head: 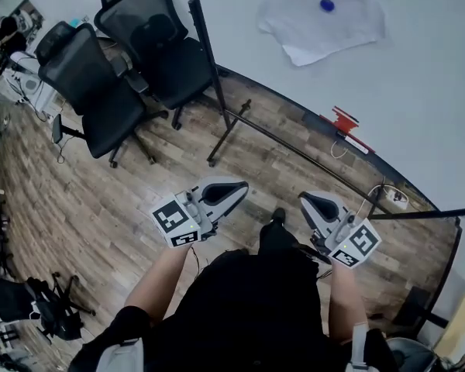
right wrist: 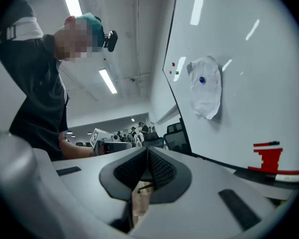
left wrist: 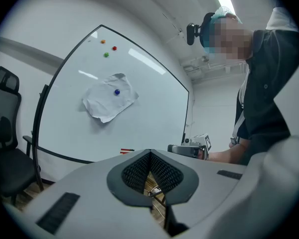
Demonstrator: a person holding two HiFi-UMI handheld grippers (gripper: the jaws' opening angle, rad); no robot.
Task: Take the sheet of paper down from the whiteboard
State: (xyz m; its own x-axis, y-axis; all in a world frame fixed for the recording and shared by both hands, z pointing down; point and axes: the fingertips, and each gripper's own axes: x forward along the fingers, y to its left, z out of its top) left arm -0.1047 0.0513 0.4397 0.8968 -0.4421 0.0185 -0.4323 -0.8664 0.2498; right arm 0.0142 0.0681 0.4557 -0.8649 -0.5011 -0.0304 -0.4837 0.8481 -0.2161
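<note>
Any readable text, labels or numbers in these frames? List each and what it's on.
No readable text anywhere.
Sheet of paper: blank, pinned by a blue magnet.
Whiteboard: no writing.
Red item at the board's lower edge: any print too small to tell.
Left gripper and right gripper: cubes show black-and-white square patterns, no letters.
</note>
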